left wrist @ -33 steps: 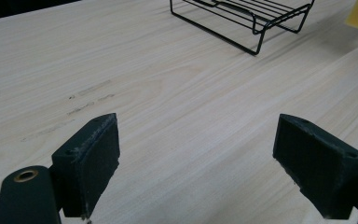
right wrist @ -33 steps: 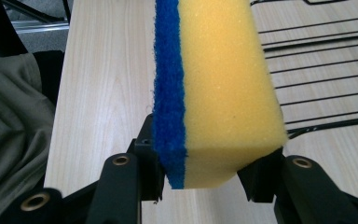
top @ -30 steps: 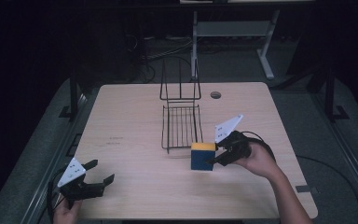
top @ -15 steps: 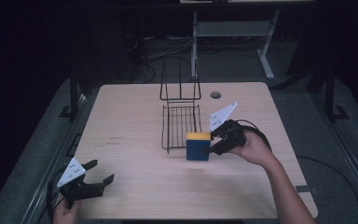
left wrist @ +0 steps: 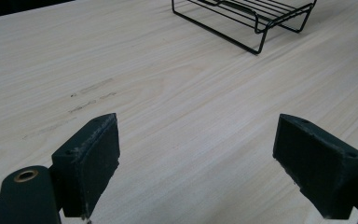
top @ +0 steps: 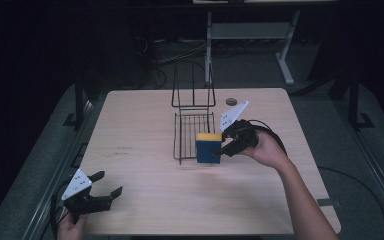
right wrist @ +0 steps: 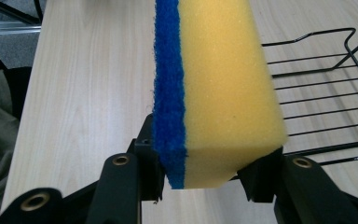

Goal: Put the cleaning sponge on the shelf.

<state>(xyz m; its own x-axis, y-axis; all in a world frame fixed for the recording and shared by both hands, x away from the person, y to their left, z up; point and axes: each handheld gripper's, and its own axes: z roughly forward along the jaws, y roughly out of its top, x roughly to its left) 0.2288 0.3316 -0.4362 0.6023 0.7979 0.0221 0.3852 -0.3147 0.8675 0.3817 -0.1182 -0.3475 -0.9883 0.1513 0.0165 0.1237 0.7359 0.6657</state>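
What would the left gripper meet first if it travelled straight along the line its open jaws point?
Probably the wire rack: bare table lies ahead of the left gripper, though depth is hard to judge.

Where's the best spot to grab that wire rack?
Probably the wire rack's tall upright back, near its top bar. Those thin wires stand free of the table, so jaws fit around one. The open left gripper could come from the left; the right gripper holds the sponge.
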